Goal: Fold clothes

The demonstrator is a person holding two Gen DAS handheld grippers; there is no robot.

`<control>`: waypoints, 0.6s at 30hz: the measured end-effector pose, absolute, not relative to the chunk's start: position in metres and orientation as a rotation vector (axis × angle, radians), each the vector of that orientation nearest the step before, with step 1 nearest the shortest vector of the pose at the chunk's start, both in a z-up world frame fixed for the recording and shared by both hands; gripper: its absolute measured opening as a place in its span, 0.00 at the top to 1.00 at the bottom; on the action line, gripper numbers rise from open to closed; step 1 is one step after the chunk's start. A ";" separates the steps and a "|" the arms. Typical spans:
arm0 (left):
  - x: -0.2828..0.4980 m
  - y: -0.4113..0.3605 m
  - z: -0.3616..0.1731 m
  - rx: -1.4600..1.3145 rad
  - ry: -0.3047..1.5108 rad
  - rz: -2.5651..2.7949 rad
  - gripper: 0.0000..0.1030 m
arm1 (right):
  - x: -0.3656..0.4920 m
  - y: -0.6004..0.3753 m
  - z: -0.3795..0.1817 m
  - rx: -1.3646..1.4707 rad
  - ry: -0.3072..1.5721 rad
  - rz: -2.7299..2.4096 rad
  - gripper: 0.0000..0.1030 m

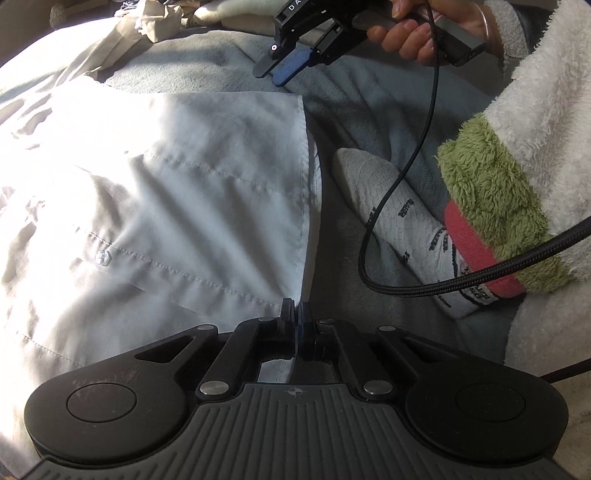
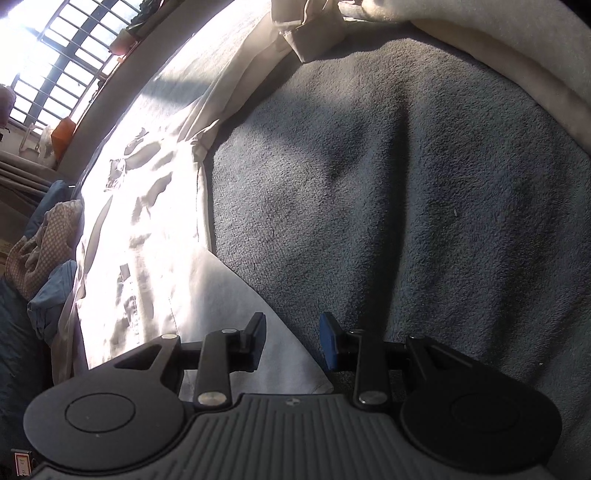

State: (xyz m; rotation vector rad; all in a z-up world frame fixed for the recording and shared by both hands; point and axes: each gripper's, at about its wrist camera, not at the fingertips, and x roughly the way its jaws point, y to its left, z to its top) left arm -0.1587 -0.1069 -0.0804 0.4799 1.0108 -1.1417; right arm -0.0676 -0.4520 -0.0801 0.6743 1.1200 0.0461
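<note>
Left wrist view: the left tool (image 1: 294,317) is clamped on the hem of the white shirt (image 1: 155,192), which lies spread on a grey blanket (image 2: 406,206). Beyond the shirt's far corner, the right tool (image 1: 275,72), held in a hand (image 1: 410,33), points down with fingers apart.

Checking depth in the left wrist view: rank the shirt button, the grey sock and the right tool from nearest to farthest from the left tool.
1. The shirt button, on the pale shirt just left of the left tool, which is shut on the shirt's edge.
2. The grey sock, on the right.
3. The right tool, open, at the top of the view.
</note>
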 end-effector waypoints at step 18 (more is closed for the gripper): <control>-0.151 -0.100 -0.089 0.439 1.050 -1.131 1.00 | 0.140 -0.428 -0.107 0.921 0.986 0.127 0.52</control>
